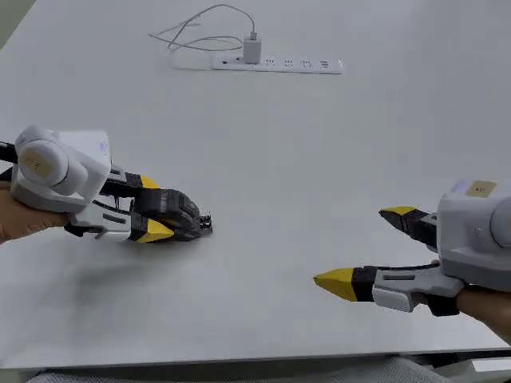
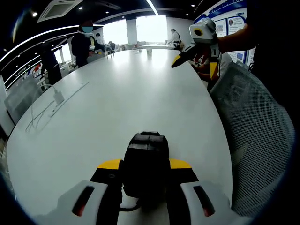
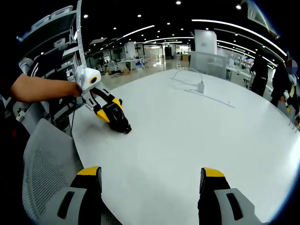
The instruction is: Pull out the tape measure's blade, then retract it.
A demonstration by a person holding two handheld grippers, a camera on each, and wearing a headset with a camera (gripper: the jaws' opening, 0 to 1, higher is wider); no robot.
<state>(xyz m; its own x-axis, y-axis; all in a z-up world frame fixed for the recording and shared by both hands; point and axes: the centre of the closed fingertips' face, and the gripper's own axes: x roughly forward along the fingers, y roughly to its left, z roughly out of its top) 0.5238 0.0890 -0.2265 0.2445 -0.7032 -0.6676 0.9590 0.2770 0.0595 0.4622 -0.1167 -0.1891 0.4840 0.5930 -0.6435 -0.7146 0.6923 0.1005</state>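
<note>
A black tape measure (image 1: 174, 215) rests on the white table (image 1: 271, 152) at the left, with my left gripper (image 1: 153, 207) shut on its sides. The left gripper view has the same black case (image 2: 146, 161) between the yellow-tipped fingers (image 2: 110, 164). Its blade tip pokes out a little at the case's right end; no blade is drawn out. My right gripper (image 1: 366, 247) is open at the lower right, well apart from the tape measure, nothing between its fingertips (image 3: 89, 172). From the right gripper view, the tape measure (image 3: 117, 118) sits across the table in the left gripper (image 3: 107, 108).
A white power strip (image 1: 279, 62) with a plugged charger (image 1: 252, 48) and a looped cable lies at the far edge. A mesh chair back (image 2: 253, 140) stands beside the table. Several people (image 2: 86, 40) stand at the room's far side.
</note>
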